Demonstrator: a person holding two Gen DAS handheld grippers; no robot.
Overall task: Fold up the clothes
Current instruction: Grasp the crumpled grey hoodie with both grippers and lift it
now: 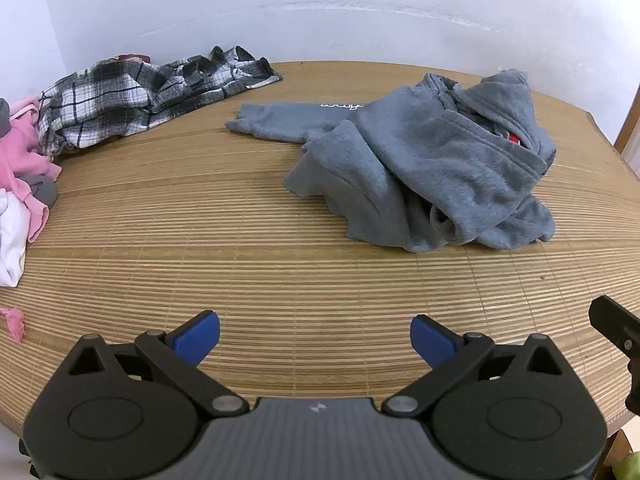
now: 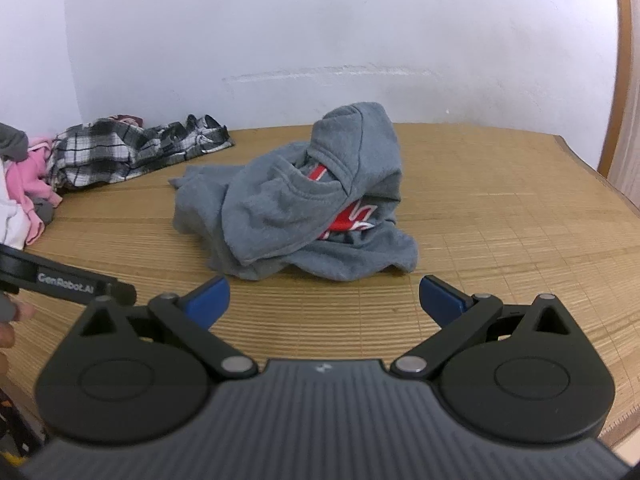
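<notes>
soft even light, fisheye-warped edges

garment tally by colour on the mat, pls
Grey hoodie: 1
Black-and-white plaid shirt: 1
Pink garment: 1
White garment: 1
Total clearly visible: 4. More pieces in the left pile are partly hidden, so cannot count them.

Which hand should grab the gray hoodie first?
Probably the right gripper: the crumpled gray hoodie lies straight ahead of its open fingers. From the left gripper, also open, the hoodie sits farther off, toward the right.
</notes>
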